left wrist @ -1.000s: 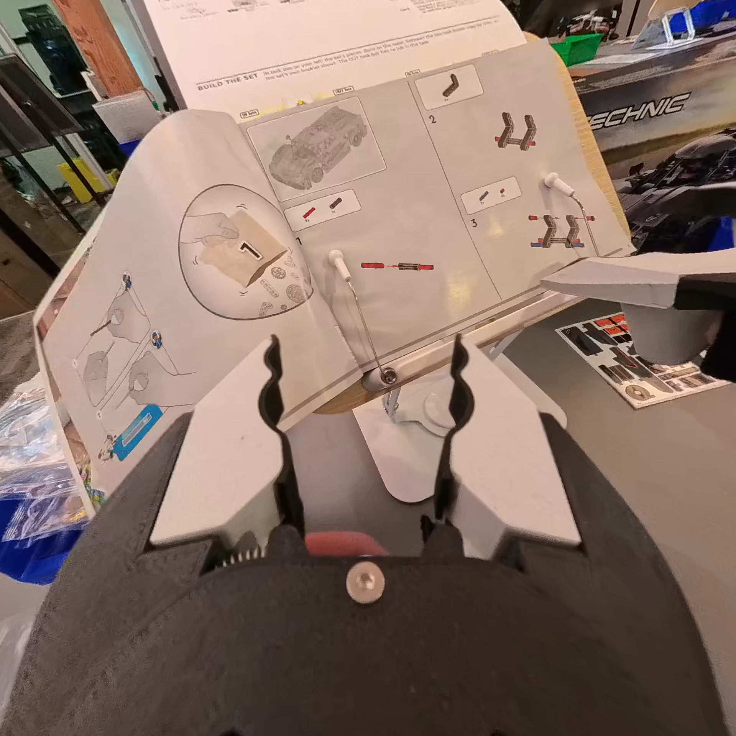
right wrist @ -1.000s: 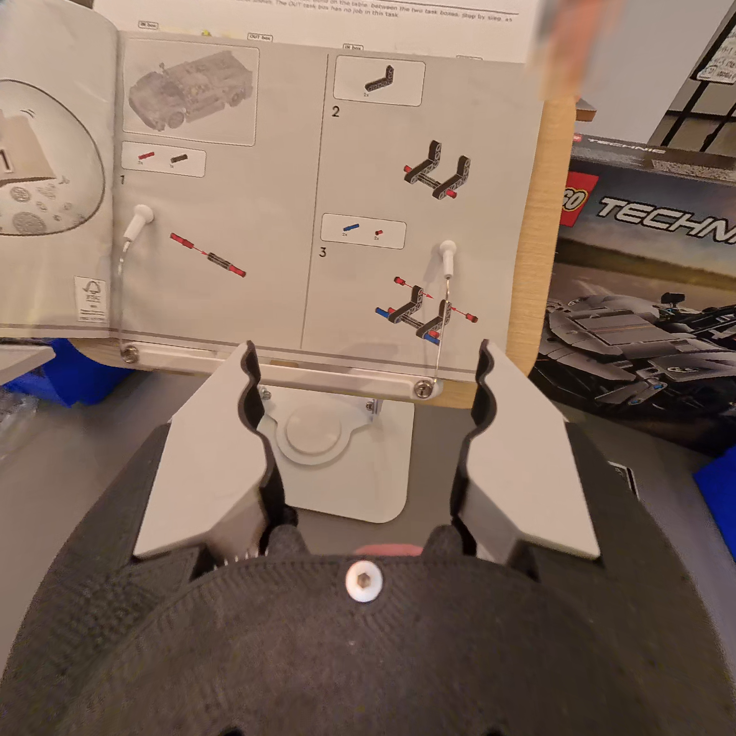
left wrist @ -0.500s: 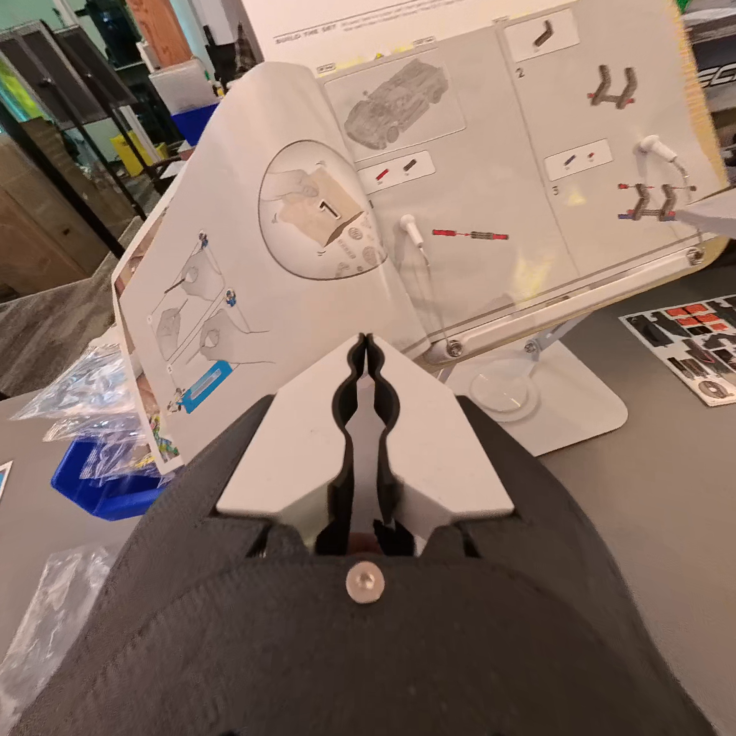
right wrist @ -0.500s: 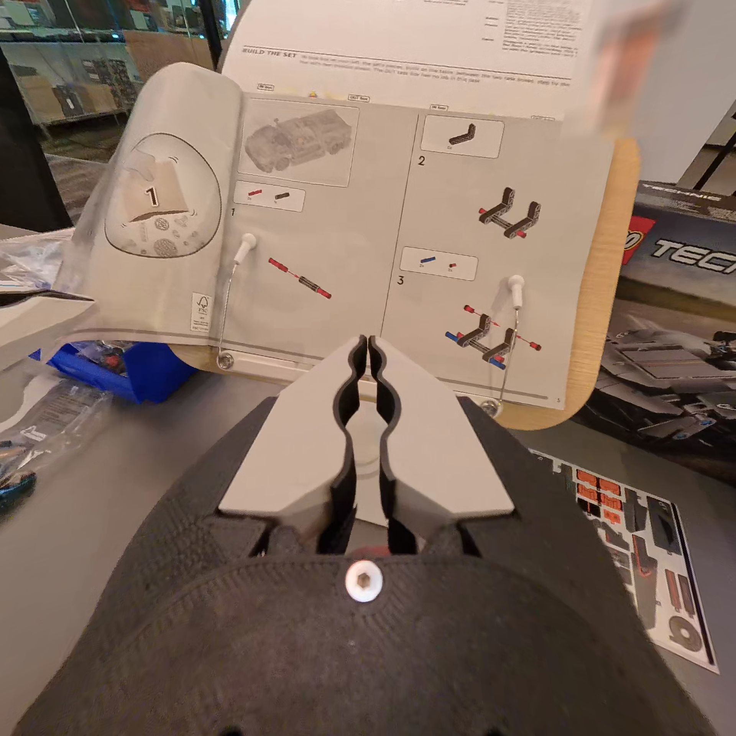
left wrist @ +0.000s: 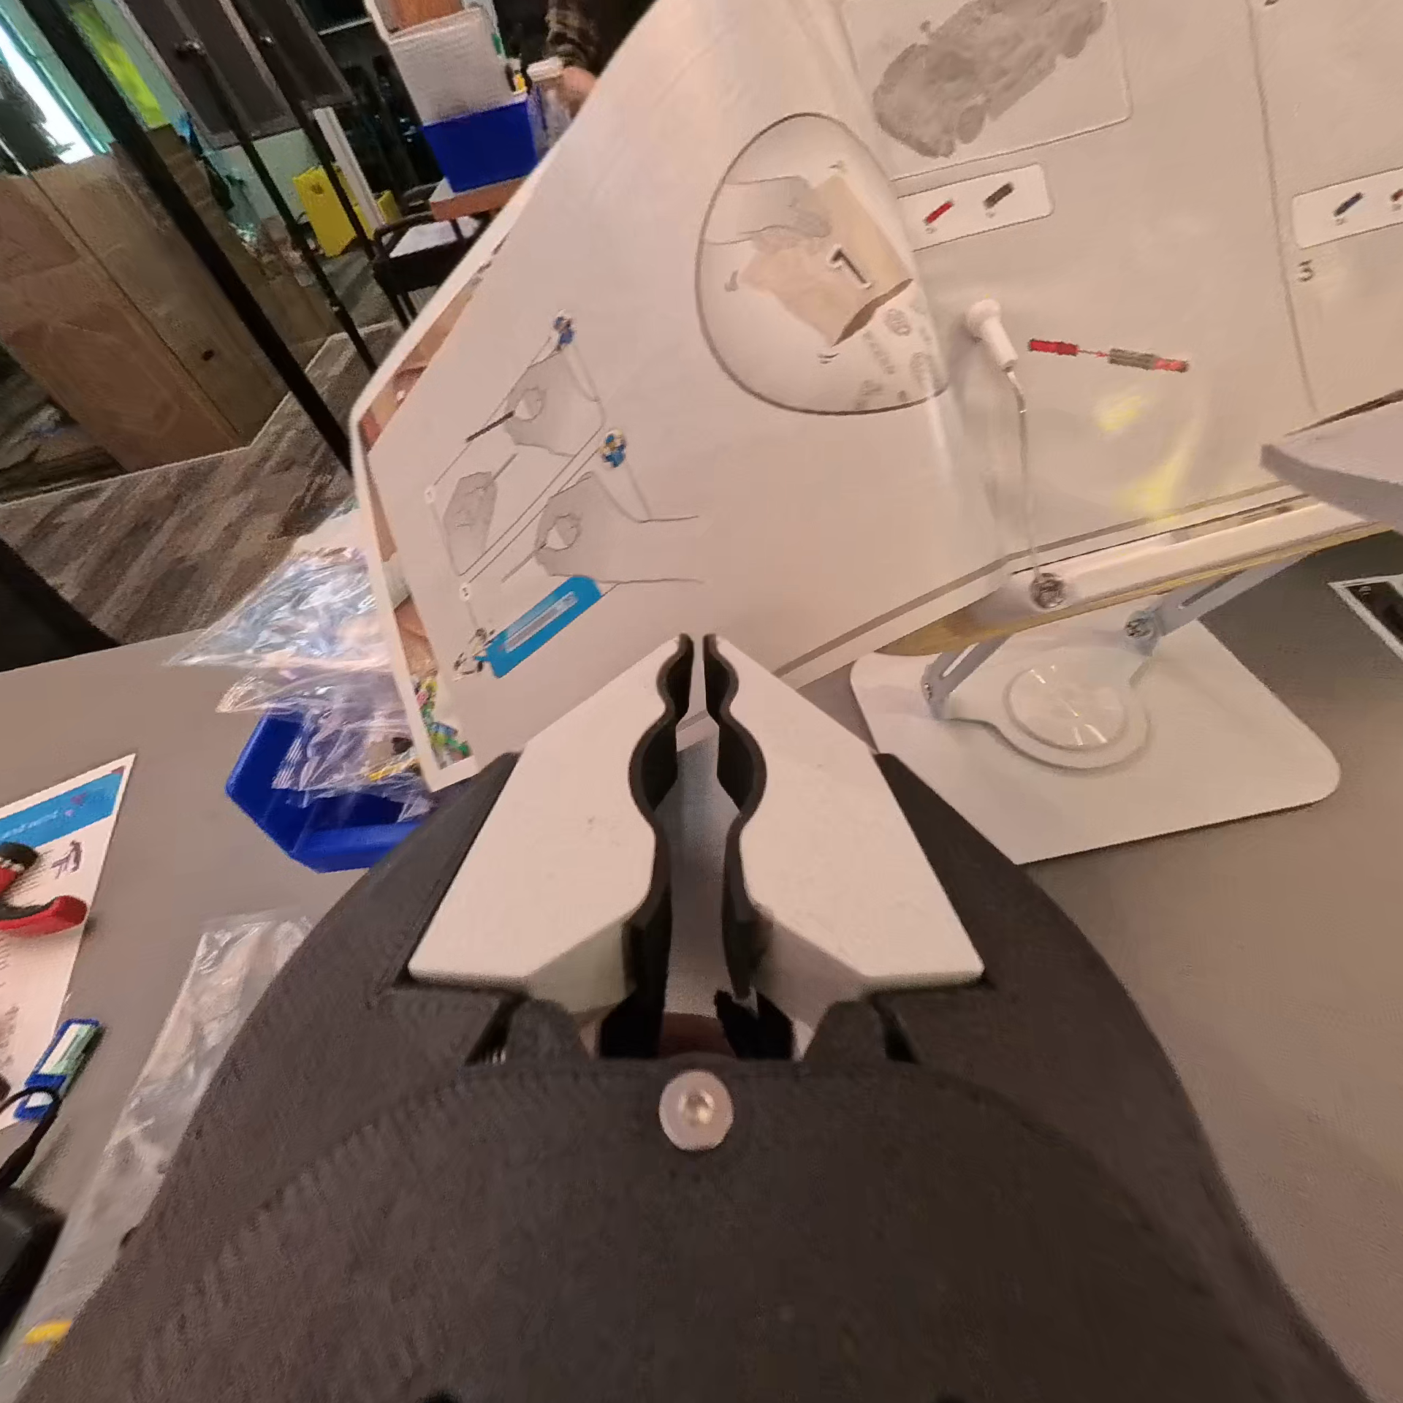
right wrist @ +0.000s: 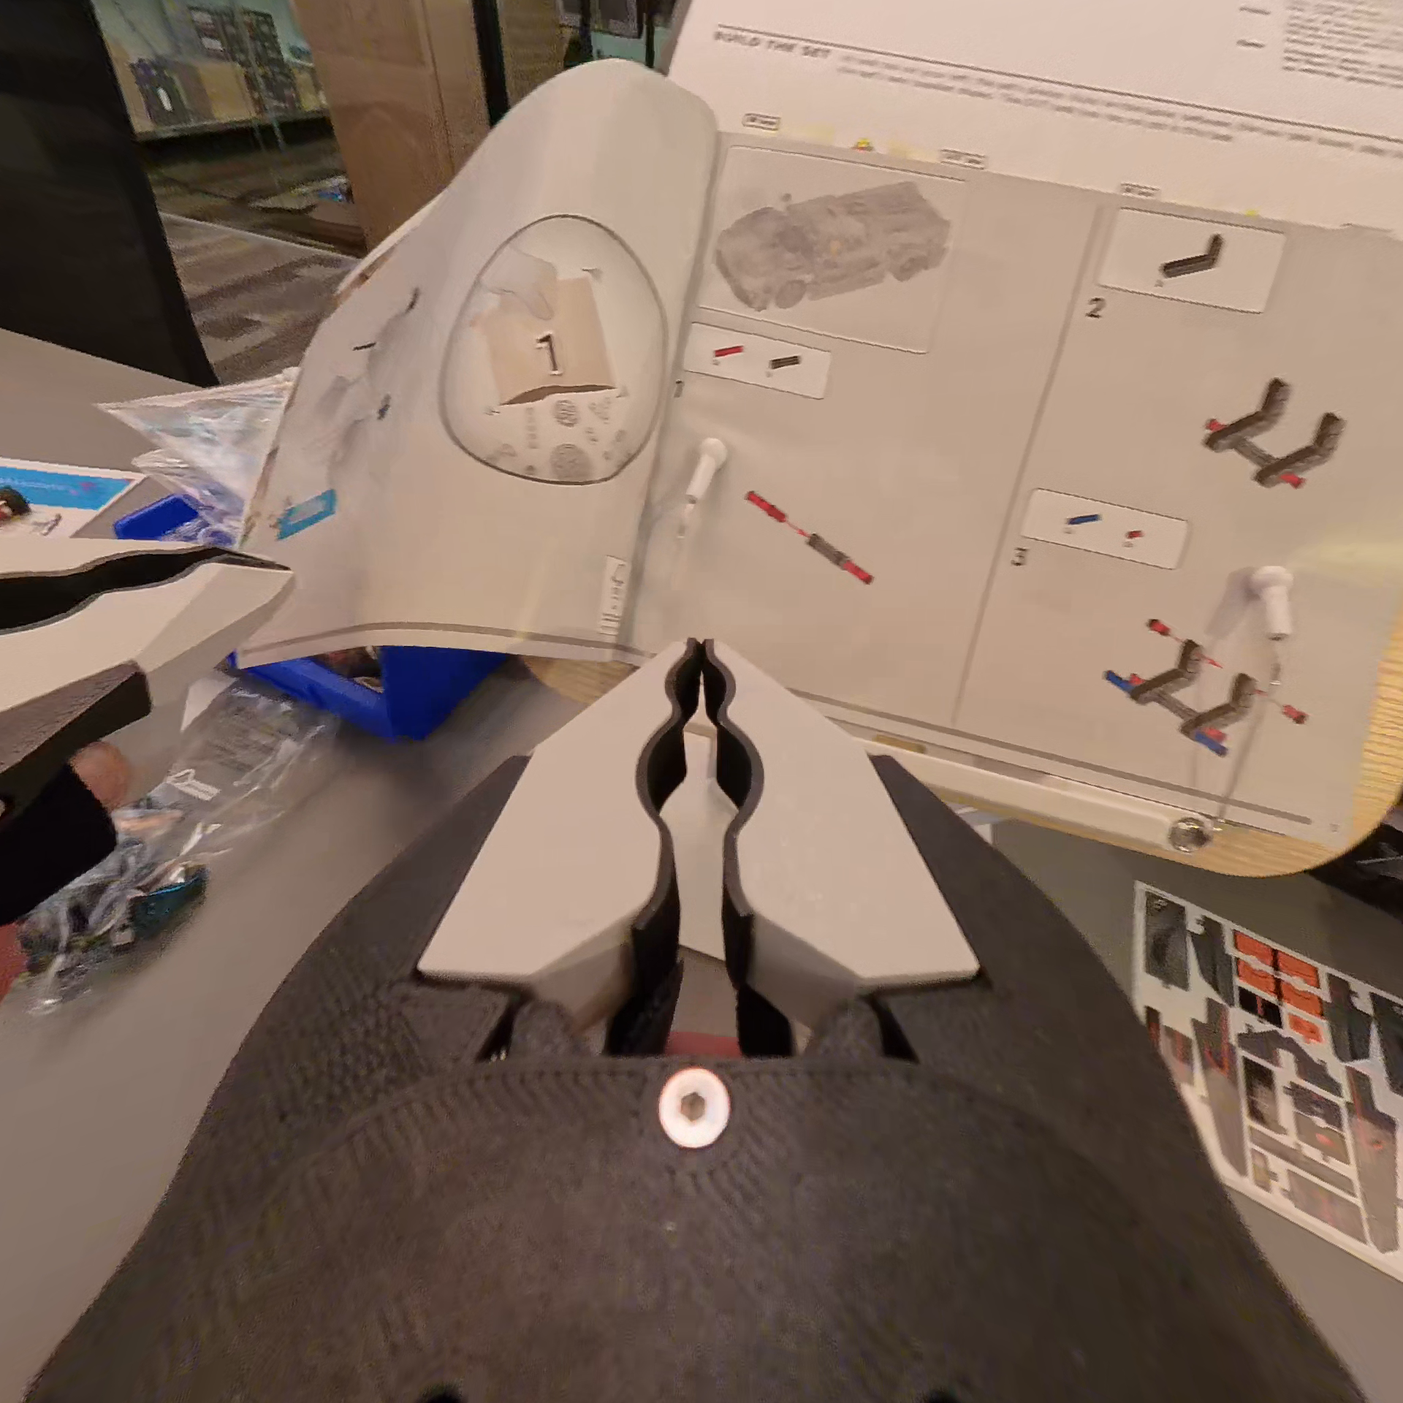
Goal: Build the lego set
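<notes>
An open instruction booklet (left wrist: 759, 364) rests on a wooden book stand with a white base (left wrist: 1093, 751); it also shows in the right wrist view (right wrist: 949, 471). My left gripper (left wrist: 698, 645) is shut and empty, held in front of the booklet's left page. My right gripper (right wrist: 698, 651) is shut and empty, in front of the booklet's lower edge. Clear bags of lego parts (left wrist: 319, 668) lie in and around a blue bin (left wrist: 319, 827) to the left, also in the right wrist view (right wrist: 228, 759). The left gripper's fingers (right wrist: 137, 600) show at the left edge of the right wrist view.
A sticker sheet (right wrist: 1291, 1063) lies on the grey table at the right. A leaflet (left wrist: 45, 873) and another clear bag (left wrist: 190, 1063) lie at the left. A large printed sheet (right wrist: 1063, 76) stands behind the booklet. The right gripper's finger (left wrist: 1344, 471) shows at the right edge. The gap from one gripper's tips to the other's is roughly 15 cm.
Both grippers were open a second ago and are now shut on nothing. Both views have swung left, bringing the bags and blue bin into sight.
</notes>
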The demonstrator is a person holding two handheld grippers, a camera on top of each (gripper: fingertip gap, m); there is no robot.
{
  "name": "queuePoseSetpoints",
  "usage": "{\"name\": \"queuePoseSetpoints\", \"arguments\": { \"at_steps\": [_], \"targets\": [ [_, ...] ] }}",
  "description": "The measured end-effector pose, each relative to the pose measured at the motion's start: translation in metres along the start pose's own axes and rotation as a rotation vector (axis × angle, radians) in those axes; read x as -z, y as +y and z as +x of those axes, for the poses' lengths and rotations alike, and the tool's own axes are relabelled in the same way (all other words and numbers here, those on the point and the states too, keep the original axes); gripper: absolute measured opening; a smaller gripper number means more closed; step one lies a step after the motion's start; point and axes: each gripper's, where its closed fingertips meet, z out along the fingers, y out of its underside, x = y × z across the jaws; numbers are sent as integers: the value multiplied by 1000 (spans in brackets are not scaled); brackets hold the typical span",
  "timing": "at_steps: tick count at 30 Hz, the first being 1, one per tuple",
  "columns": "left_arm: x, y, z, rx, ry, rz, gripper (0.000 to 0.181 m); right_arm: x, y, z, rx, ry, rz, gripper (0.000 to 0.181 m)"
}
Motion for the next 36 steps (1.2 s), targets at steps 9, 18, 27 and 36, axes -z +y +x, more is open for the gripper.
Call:
{"name": "queuePoseSetpoints", "arguments": {
  "at_steps": [9,18,27,36],
  "targets": [
    [12,17,-42,36,-43,-24,2,-11,-1,-61,23,-46,-27,0],
    [18,31,-56,40,-58,-41,3,-12,-2,-94,25,-74,-11,0],
    [15,38,-54,39,-51,-49,4,-14,0,-96,16,-91,-12,0],
    [31,33,-95,-40,-22,-48,48,6,15,-109,128,-309,-5,37]
  ]
}}
